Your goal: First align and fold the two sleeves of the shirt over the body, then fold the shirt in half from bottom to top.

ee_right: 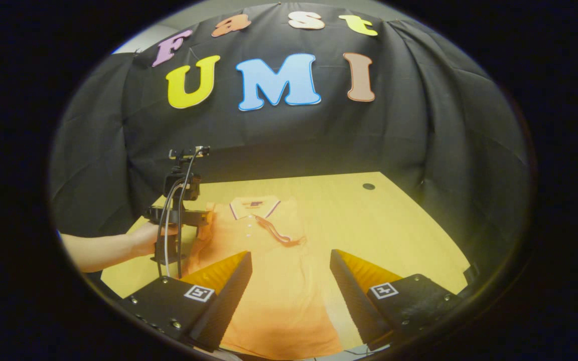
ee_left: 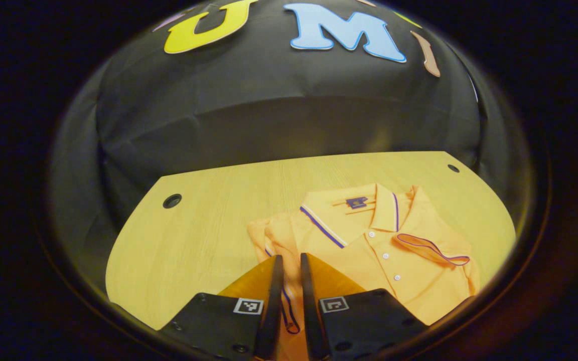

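Observation:
An orange polo shirt [ee_left: 369, 240] lies face up on the wooden table [ee_left: 193, 240], collar toward the far wall. One sleeve [ee_left: 432, 248] with purple trim is folded across the chest. My left gripper [ee_left: 289, 258] is shut on the other sleeve [ee_left: 289, 301], whose trimmed hem runs between the two fingers. In the right gripper view the shirt [ee_right: 269, 281] spreads below my right gripper [ee_right: 291, 255], which hangs open above its lower half with nothing held. There the left gripper [ee_right: 199, 225] sits at the shirt's left side, where the sleeve is bunched up.
A person's hand [ee_right: 143, 238] and forearm hold the left gripper, with cables running down it. The table has round holes near its far corners [ee_left: 172, 201] [ee_right: 368, 186]. Bare wood [ee_right: 379, 225] lies right of the shirt. Black cloth walls the booth.

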A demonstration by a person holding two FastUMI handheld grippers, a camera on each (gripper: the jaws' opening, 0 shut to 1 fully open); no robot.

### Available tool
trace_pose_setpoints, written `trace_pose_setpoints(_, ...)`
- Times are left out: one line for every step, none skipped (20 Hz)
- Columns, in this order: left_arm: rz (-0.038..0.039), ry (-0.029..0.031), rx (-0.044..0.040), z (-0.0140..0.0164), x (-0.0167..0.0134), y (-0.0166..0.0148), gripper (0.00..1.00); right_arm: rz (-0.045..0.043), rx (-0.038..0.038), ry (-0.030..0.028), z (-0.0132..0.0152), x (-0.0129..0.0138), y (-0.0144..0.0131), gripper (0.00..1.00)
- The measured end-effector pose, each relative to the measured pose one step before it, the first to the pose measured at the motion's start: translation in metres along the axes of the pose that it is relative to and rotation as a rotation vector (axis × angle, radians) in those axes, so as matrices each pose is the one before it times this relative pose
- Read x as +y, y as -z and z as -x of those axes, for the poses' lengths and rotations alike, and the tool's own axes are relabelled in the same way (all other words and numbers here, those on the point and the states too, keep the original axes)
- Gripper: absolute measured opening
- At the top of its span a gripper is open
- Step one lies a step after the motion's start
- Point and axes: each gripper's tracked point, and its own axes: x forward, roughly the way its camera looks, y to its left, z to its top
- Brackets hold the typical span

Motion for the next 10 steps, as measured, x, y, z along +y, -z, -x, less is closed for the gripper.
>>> trace_pose_setpoints(0.00247,0.01202,0.00283,0.00234,-0.00478,0.00111,0.33,0.00383,-0.00480,0.00344,0.00199,-0.00327,-0.00056,0.96)
trace_pose_setpoints(-0.00139,0.00005,-0.00091,0.00271,-0.00162,0.00145,0.36,0.00183,-0.00263,0.00105,0.00126,-0.00265,0.00167,0.96)
trace_pose_setpoints(0.00330,0.00686,-0.00344,0.00391,-0.00242,0.00079,0.39,-0.00158,-0.00124,-0.00169,0.00135,-0.00180,0.00087,0.97)
trace_pose_setpoints(0.00721,0.00725,-0.00100,0.00623,-0.00308,0.00142,0.49,-0.00168,-0.00149,-0.00439,0.00078,-0.00117,0.00116,0.96)
trace_pose_setpoints(0.00697,0.00170,-0.00298,0.00641,-0.00080,0.00151,0.60,0.00002,0.00224,-0.00672,0.00102,-0.00095,0.00144,0.96)
trace_pose_setpoints(0.00969,0.00167,-0.00516,0.00948,-0.00045,0.00129,0.70,0.00200,0.00195,-0.00464,0.00035,-0.00138,0.00370,0.97)
trace_pose_setpoints(0.01099,0.00407,-0.00140,0.01091,-0.00059,0.00428,0.81,0.00212,0.00487,-0.00506,-0.00030,-0.00096,0.00393,0.97)
trace_pose_setpoints(0.00784,-0.00314,-0.00113,0.01313,0.00099,0.00495,0.89,-0.00086,0.01093,-0.00870,-0.00039,0.00054,0.00655,0.97)
trace_pose_setpoints(0.00403,-0.00553,-0.00279,0.01280,0.00289,0.00675,0.90,-0.00248,0.01142,-0.01169,0.00058,0.00164,0.00678,0.97)
trace_pose_setpoints(-0.00349,-0.00696,-0.00161,0.01400,0.00273,0.00755,0.90,-0.00148,0.01308,-0.01141,-0.00068,0.00156,0.00823,0.97)
